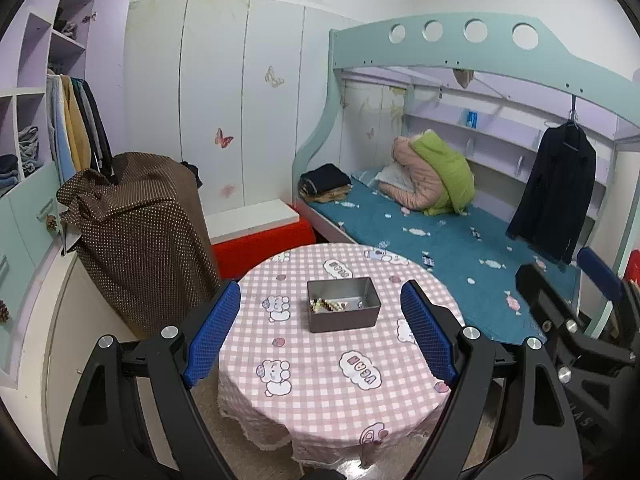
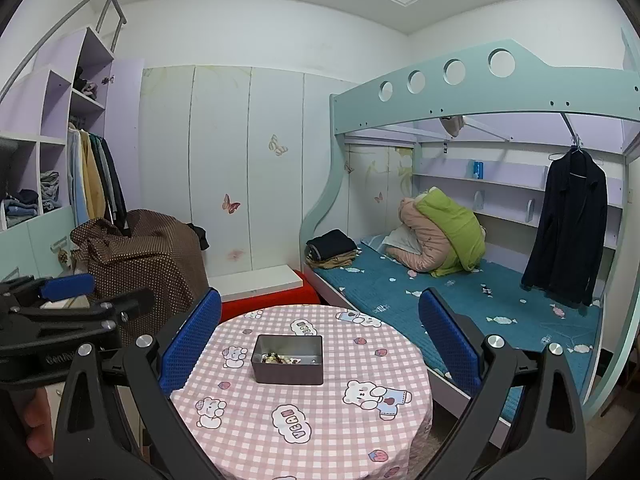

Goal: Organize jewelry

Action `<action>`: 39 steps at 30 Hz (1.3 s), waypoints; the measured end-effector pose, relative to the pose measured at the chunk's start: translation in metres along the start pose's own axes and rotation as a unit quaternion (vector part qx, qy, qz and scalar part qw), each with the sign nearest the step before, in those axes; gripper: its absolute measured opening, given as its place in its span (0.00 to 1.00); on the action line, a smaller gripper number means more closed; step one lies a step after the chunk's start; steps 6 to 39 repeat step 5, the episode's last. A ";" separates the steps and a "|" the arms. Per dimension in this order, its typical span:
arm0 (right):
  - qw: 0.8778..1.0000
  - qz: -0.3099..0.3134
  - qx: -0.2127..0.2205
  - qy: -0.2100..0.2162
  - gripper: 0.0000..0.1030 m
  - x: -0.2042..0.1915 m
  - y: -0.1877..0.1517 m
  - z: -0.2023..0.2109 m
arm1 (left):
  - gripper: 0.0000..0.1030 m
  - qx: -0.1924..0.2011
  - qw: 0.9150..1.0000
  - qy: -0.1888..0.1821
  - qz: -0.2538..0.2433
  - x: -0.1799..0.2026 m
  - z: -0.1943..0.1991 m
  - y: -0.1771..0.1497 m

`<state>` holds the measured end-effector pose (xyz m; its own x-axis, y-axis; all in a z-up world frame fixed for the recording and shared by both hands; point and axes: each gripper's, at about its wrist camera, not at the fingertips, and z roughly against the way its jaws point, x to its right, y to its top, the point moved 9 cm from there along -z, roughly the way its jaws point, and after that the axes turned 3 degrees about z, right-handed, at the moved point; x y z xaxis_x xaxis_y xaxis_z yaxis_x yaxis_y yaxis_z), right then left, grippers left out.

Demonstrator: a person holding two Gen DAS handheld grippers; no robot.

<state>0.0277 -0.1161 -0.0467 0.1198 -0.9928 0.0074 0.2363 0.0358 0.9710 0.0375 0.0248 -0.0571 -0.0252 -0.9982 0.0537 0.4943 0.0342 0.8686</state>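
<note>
Bunk bed (image 1: 440, 232) fills the right side, its far end cut off by the frame edge in both views. The brown dotted cloth (image 1: 148, 240) on the left hides whatever is under it — shape can't be made out. Round table (image 1: 328, 380) in a pink checked cloth with bear prints sits low centre; its near edge is cut off in the right wrist view and both sides are partly blocked by gripper fingers.

Grey rectangular box (image 1: 343, 312) stands near the middle of the table, open on top. The jewelry (image 1: 326, 305) lies inside on the floor of the box, bunched toward the left end — a small tangle of light and dark beads, too small to tell individual pieces or count them. Right end of the box holds something small and shiny, unclear what.

Left gripper (image 1: 320, 332) hangs above the table's near side, jaws spread wide, nothing between them, the box showing in the gap. Right gripper (image 2: 320, 348) likewise wide apart and holding nothing, well short of the box. Each gripper shows only partly at the edge of the other's view.
</note>
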 end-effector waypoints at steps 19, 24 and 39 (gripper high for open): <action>1.000 -0.002 0.001 -0.001 0.92 0.000 0.001 -0.002 | 0.81 0.001 1.000 -0.002 -0.002 -0.001 -0.002 0.000; 1.000 -0.002 0.001 -0.001 0.92 0.000 0.001 -0.002 | 0.81 0.001 1.000 -0.002 -0.002 -0.001 -0.002 0.000; 1.000 -0.002 0.001 -0.001 0.92 0.000 0.001 -0.002 | 0.81 0.001 1.000 -0.002 -0.002 -0.001 -0.002 0.000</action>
